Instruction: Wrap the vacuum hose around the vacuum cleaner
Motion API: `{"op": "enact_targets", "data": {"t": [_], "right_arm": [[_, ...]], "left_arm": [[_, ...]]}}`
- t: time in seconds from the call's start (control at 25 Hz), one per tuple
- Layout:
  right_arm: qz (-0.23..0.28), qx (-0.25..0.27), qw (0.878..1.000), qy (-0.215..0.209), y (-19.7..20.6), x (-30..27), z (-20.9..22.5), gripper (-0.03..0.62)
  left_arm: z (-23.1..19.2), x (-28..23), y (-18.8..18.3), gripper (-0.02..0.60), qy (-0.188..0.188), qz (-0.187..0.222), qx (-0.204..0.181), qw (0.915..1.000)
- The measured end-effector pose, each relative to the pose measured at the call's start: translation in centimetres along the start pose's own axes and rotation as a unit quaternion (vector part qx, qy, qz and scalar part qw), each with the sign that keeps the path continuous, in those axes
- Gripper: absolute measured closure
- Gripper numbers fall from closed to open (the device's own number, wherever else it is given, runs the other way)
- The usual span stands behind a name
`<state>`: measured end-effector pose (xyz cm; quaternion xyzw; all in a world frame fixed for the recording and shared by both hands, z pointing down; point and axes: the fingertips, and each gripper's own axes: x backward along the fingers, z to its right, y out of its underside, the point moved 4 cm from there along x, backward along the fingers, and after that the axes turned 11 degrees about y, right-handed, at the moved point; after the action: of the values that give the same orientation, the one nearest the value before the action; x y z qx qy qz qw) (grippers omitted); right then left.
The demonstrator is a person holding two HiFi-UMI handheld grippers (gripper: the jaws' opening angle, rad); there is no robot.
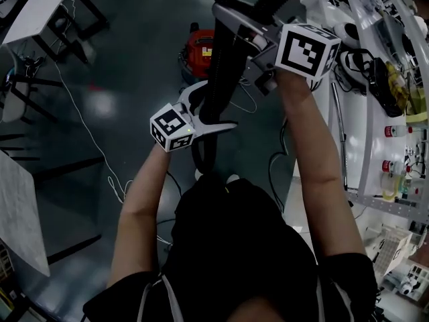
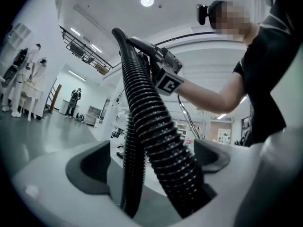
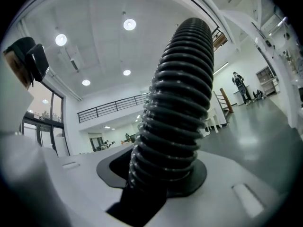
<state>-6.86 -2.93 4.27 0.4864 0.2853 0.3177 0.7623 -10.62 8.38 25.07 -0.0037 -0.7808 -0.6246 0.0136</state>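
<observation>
A black ribbed vacuum hose (image 1: pixel 221 66) hangs upright in front of me, above the dark floor. The red vacuum cleaner (image 1: pixel 200 51) stands on the floor behind it. My right gripper (image 1: pixel 231 29) is up high and shut on the hose (image 3: pixel 180 103), which fills the space between its pads. Lower down, my left gripper (image 1: pixel 218 106) stands wide open around the hose. In the left gripper view the hose (image 2: pixel 151 126) runs between the jaws (image 2: pixel 156 174) with a gap to each pad, and a second, thinner strand of it hangs beside it.
A white workbench (image 1: pixel 375 113) with bottles and tools runs along the right. Tables (image 1: pixel 40 5) and a chair (image 1: pixel 13 79) stand at the left, and a white cable (image 1: pixel 87 133) trails over the floor. People (image 2: pixel 28 79) stand far off in the hall.
</observation>
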Motion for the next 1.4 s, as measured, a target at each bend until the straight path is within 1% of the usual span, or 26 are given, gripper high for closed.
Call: {"op": "enact_targets", "data": {"t": [0.12,0.24,0.32,0.36,0.4,0.48,0.52,0.6,0.76,0.92,1.0,1.12,1.2,1.28,1.4], "right_arm": [[-0.004,0.0,1.0,-0.017,-0.3,0.1,-0.4,0.424],[-0.004,0.009,1.0,-0.03,-0.6,0.2,-0.7,0.424],[-0.006,0.018,0.999,-0.035,-0.7,0.3,-0.6,0.424],[-0.005,0.02,0.999,-0.035,-0.9,0.3,-0.2,0.424],[-0.004,0.017,0.999,-0.035,-1.0,0.4,0.3,0.424],[0.004,0.001,0.999,-0.035,-1.2,0.5,1.7,0.425],[0.008,-0.01,0.999,-0.035,-1.3,0.5,2.4,0.425],[0.016,-0.029,0.999,-0.036,-1.3,0.3,3.8,0.425],[0.033,-0.06,0.997,-0.039,-1.7,-0.1,7.1,0.425],[0.053,-0.094,0.994,-0.032,-1.8,-0.4,10.7,0.425],[0.058,-0.105,0.993,-0.021,-1.7,-0.6,12.5,0.425],[0.061,-0.106,0.992,0.004,-1.2,-1.2,14.8,0.425],[0.064,-0.109,0.992,0.013,-0.8,-1.6,16.2,0.425],[0.065,-0.123,0.99,0.028,-0.3,-2.0,17.9,0.425],[0.062,-0.171,0.982,0.047,0.9,-2.5,21.1,0.425]], "left_arm": [[-0.7,-1.0,0.4,0.02,0.033,-0.016,0.001,0.9993],[-1.2,-2.5,0.9,0.021,0.073,-0.014,0.036,0.9966],[-1.3,-3.2,1.0,0.039,0.087,-0.003,0.058,0.9945],[-1.4,-3.5,1.1,0.084,0.086,-0.001,0.064,0.9942],[-1.7,-3.8,1.2,0.156,0.08,-0.004,0.068,0.9945],[-2.6,-4.2,1.5,0.356,0.057,-0.017,0.078,0.9952],[-3.1,-4.2,1.6,0.394,0.046,-0.025,0.082,0.9953],[-3.9,-4.1,1.7,0.399,0.031,-0.049,0.083,0.9949],[-6.1,-3.4,1.5,0.4,0.004,-0.098,0.074,0.9924],[-8.5,-3.0,1.1,0.4,-0.004,-0.143,0.068,0.9875],[-9.7,-3.2,0.9,0.4,-0.012,-0.16,0.068,0.9847],[-11.8,-3.3,1.0,0.4,-0.047,-0.175,0.075,0.9805],[-13.1,-3.4,1.4,0.399,-0.077,-0.187,0.084,0.9757],[-14.5,-3.4,1.8,0.402,-0.107,-0.207,0.093,0.9681],[-16.3,-3.4,2.4,0.41,-0.14,-0.237,0.103,0.9559]]}}
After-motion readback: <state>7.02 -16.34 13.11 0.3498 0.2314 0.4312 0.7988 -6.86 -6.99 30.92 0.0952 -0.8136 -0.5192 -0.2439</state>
